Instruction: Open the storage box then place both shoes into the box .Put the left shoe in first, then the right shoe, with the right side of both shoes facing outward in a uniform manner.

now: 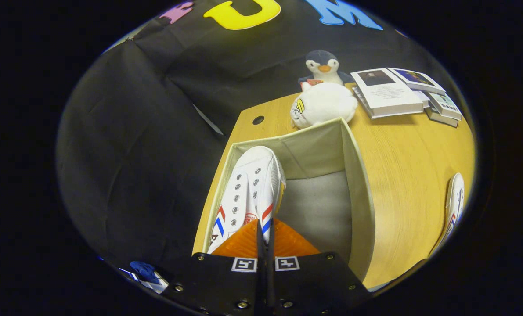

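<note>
**First shoe down in the open box**

The gripper (pixel 265 239) hangs over the storage box (pixel 358 175), fingers pressed close together on the heel end of a white shoe (pixel 252 188) — pinching its collar, it seems, though the contact itself is hidden. The shoe sits inside the box against one wall, toe pointing away. The second shoe (pixel 454 202) lies on the wooden table (pixel 410 158), well apart — beyond the box sit a white plush toy (pixel 325 104), a penguin (pixel 323 66) and books (pixel 391 92).
</note>
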The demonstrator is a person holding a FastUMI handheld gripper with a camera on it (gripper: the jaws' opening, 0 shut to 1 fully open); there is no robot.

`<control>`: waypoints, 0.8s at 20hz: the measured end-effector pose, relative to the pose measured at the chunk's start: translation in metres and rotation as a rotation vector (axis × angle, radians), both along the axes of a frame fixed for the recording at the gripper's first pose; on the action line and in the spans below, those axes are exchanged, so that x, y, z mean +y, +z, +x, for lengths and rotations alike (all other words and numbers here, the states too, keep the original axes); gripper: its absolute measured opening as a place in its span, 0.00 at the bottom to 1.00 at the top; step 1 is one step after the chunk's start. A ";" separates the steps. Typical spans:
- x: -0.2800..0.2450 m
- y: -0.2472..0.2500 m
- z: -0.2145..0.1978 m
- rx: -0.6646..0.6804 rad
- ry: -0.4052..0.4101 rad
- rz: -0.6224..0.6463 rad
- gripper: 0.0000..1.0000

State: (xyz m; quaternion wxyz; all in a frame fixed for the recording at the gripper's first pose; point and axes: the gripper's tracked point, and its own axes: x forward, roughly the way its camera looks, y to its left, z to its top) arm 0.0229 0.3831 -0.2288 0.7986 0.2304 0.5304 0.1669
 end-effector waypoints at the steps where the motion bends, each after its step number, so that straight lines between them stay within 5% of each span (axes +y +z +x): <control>1: 0.000 -0.004 0.000 0.007 -0.007 0.008 0.01; 2: 0.003 -0.003 -0.001 0.005 -0.006 0.028 0.01; 4: 0.012 0.008 0.001 -0.029 0.008 0.104 0.17; 6: 0.010 0.019 0.008 -0.078 0.009 0.121 0.65; 7: -0.001 0.029 0.010 -0.104 0.016 0.106 0.98; 16: -0.094 0.083 0.011 -0.294 0.001 0.035 0.98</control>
